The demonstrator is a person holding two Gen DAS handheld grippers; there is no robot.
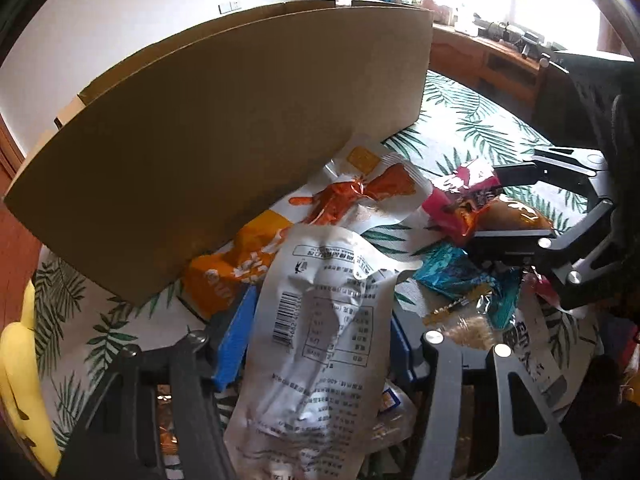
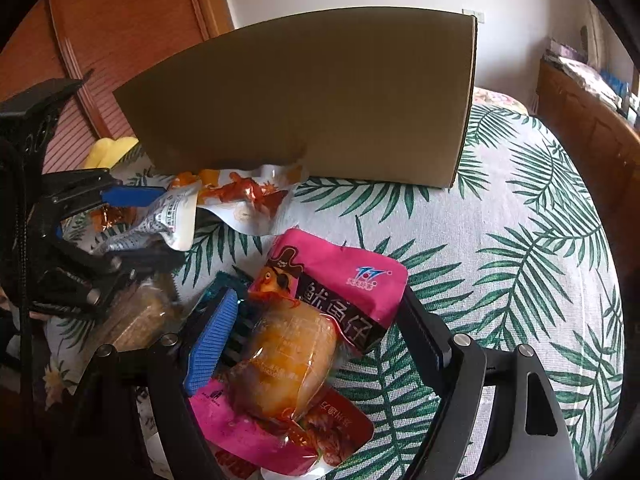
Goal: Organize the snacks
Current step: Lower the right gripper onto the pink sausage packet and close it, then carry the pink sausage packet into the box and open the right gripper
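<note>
1. My left tool (image 1: 320,344) gripped a white snack pouch (image 1: 320,320) between its blue pads (image 1: 234,344), printed back with the barcode facing me, the pouch standing up out of the jaws.
2. My right tool (image 2: 320,340) closed on a clear vacuum pack of orange-brown food (image 2: 284,360), and a pink packet with a pirate cartoon (image 2: 340,280) lay under it between the same fingers (I could not tell whether the pink one was pinched too).
3. The cardboard box (image 1: 224,136) stood on the leaf-print cloth (image 2: 500,280) just behind the pile, its plain side toward both cameras.
4. At the foot of the box lay a white pouch with an orange picture (image 1: 360,196) and an orange packet (image 1: 236,268); a teal wrapper (image 1: 460,280) sat nearer the right tool.
5. A yellow soft thing (image 1: 24,380) rested at the cloth's left edge.
</note>
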